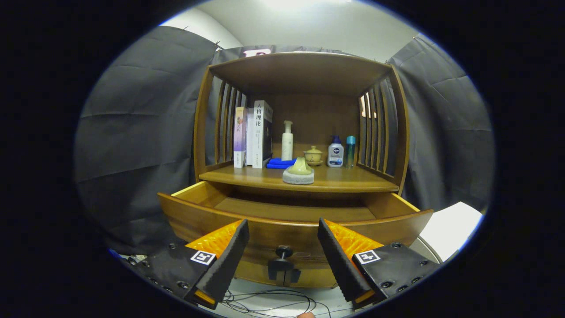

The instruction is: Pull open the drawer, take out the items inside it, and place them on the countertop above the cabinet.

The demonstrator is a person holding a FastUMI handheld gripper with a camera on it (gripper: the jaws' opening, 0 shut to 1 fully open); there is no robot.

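The tool gapes wide and empty before the knob of the pulled-open wooden drawer, likely heavy and rigid; its visible floor looks bare.

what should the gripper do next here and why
Probably lift up and forward over the drawer front to look inside. The drawer is already pulled out, the gripper is open with its fingers either side of the knob and holding nothing, and the visible drawer floor looks bare, its near part hidden.
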